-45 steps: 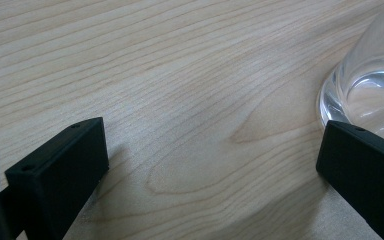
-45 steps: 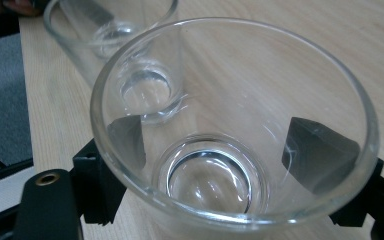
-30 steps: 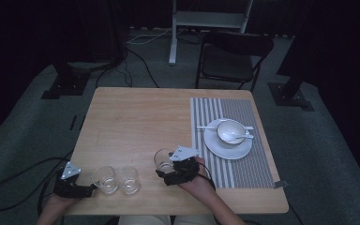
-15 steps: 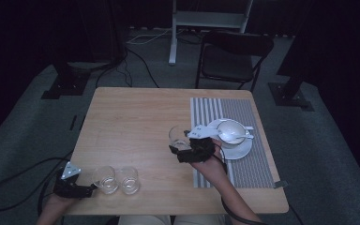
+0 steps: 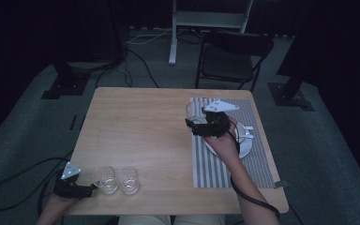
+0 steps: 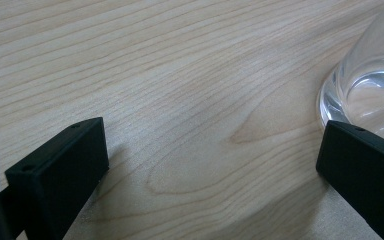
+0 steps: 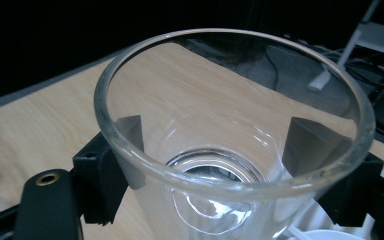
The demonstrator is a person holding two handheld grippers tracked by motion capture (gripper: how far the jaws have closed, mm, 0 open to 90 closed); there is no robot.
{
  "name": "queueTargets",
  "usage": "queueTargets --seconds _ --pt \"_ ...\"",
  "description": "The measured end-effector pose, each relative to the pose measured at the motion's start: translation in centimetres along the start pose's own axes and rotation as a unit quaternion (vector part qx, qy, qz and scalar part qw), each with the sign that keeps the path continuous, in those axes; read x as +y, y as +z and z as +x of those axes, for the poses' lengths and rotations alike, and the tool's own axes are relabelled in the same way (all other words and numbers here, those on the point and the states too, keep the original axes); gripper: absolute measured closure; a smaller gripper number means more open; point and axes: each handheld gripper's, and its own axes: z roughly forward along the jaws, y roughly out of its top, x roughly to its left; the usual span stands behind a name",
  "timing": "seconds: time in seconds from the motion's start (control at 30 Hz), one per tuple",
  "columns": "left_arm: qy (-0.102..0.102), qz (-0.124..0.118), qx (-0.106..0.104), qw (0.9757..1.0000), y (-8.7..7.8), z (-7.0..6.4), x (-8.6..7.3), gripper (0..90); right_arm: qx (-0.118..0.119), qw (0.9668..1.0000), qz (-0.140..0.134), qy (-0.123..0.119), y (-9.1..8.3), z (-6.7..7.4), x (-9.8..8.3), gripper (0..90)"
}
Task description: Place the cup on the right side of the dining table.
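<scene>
With the right tongs point(image 5: 198, 123) clamped on a glass point(image 7: 230, 145) above the placemat point(image 5: 215, 164), and the left tongs point(image 6: 212, 165) open and empty, the person should keep the glass upright and lower it gently beside the saucer point(image 5: 246, 145).

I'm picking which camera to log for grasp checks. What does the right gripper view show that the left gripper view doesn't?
Right gripper view: the right hand-held gripper shut on a clear flared drinking glass, its black pads pressed against both sides of the wall, with dark floor and cables beyond the table edge.

Left gripper view: the left hand-held gripper open with bare wood between its jaws, and the base of another clear glass beside one jaw, not between them.

Both: the light wooden table and black jaws.
</scene>
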Motion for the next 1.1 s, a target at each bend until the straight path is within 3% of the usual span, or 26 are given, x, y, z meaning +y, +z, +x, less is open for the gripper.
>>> queueTargets --seconds 0.27,0.6,0.9,0.93,1.1 --pt "0.000 0.000 0.000 1.0000 0.0 0.0 0.0 0.6 -0.032 0.9992 0.008 0.022 0.6 -2.8 1.0 20.6" --pt "0.000 0.000 0.000 1.0000 0.0 0.0 0.0 0.6 -0.075 0.9949 0.029 0.060 2.4 -7.3 2.1 20.6" --pt "0.001 0.000 -0.002 1.0000 0.0 0.0 0.0 0.6 -0.114 0.9877 0.057 0.090 4.0 -10.6 2.2 20.6" --pt "0.001 0.000 -0.002 1.0000 0.0 0.0 0.0 0.6 -0.124 0.9847 0.066 0.103 4.6 -11.6 2.0 20.6" --pt "0.001 0.000 -0.002 1.0000 0.0 0.0 0.0 0.6 -0.150 0.9769 0.083 0.127 5.9 -13.5 1.6 20.6"
